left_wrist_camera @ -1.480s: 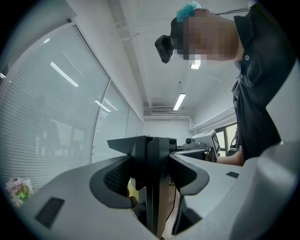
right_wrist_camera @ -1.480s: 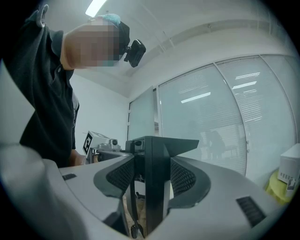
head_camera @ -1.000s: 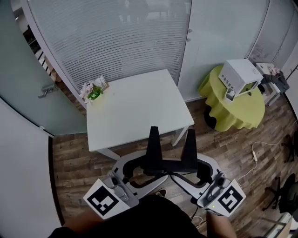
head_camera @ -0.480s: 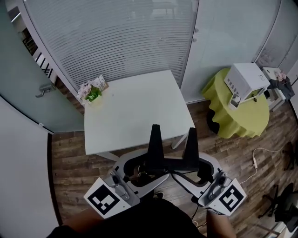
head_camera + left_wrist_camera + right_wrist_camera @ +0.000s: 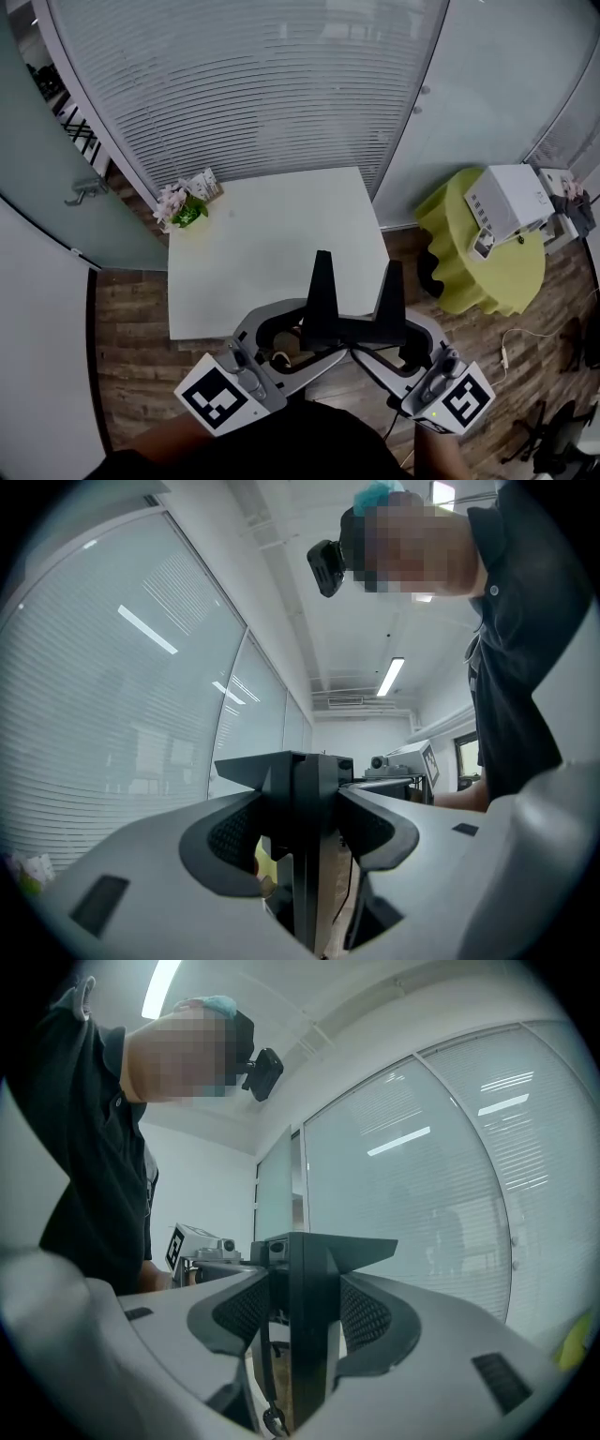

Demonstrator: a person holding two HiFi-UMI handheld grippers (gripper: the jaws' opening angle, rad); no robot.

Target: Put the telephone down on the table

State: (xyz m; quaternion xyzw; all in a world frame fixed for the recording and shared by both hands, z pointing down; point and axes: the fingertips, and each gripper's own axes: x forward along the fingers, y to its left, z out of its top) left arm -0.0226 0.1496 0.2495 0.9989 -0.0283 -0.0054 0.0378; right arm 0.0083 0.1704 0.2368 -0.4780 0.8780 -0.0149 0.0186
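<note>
Telephone (image 5: 354, 328) first: where do we have it?

Between both tools. Our left gripper (image 5: 298, 339) clamps one side of the black body and our right gripper (image 5: 401, 342) clamps the other. Each gripper view shows wide-set jaws pressed flat against it, with its two upright prongs rising in the middle.

So it isn't down yet?

No. From the head view we hold it close in front of us, at the near edge of the white table (image 5: 253, 253). As far as we can judge, it is in the air and not resting on anything. What's left for us is to bring it over the tabletop, lower it, set it down and let go.

Is there room?

Plenty. The top is bare apart from a small pot of pink flowers (image 5: 178, 204) at the far left corner, well apart from us.

And the room?

A ribbed glass wall (image 5: 262, 84) stands behind the table, and the floor (image 5: 131, 328) is wood plank. Off to our right is a round table under a yellow-green cloth (image 5: 487, 272), with a white boxy appliance (image 5: 511, 202) on it.
</note>
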